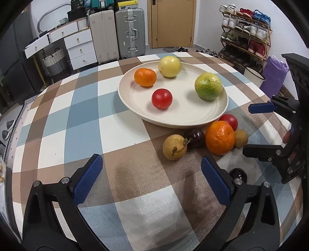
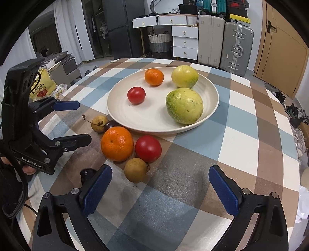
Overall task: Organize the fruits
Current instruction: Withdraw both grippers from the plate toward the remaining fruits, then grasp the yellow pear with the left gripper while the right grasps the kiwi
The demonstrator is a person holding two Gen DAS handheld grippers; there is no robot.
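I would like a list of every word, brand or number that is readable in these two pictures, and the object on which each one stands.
"CenRobot.AI": white letters on the black body of the left tongs, seen from the right wrist.
"36": on a dark box above the drawers, seen from the left wrist.
Yellow bag: red characters, too blurred to read.
Yellow label above the suitcases: too small to read.

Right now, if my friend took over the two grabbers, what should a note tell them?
Left gripper: open, empty, hovering over the tablecloth.
Right gripper: open, empty, also hovering.
Done: plate holds a small orange, a tomato, a yellow fruit and a green-yellow fruit.
Left: beside the plate lie a big orange, a second tomato, two brown fruits and two dark fruits.
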